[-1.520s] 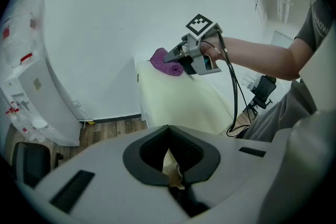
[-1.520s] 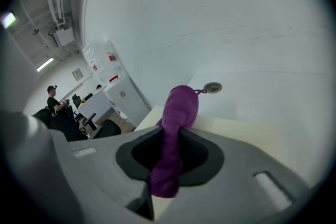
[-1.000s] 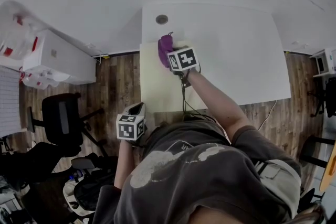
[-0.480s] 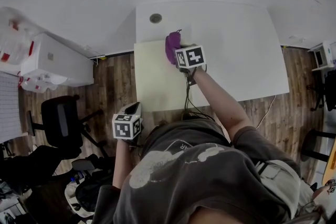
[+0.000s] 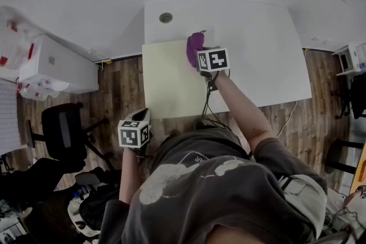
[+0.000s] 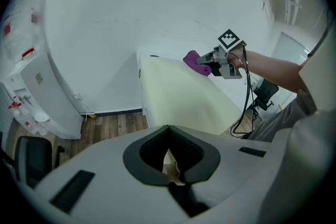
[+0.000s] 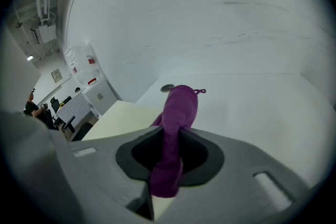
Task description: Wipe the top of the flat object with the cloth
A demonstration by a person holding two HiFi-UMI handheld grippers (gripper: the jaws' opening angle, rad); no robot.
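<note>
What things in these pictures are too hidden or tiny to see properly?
- Head view: the marker cube covers the jaw tips of the right gripper.
- Right gripper view: the purple cloth hides where it meets the pale yellow flat board.
- Head view: the small round grey thing on the white table is too small to identify.

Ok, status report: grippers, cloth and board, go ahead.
Right gripper shut on purple cloth, at the far right corner of the cream board. Left gripper shut, empty, held off the table. Nothing else on the board.
</note>
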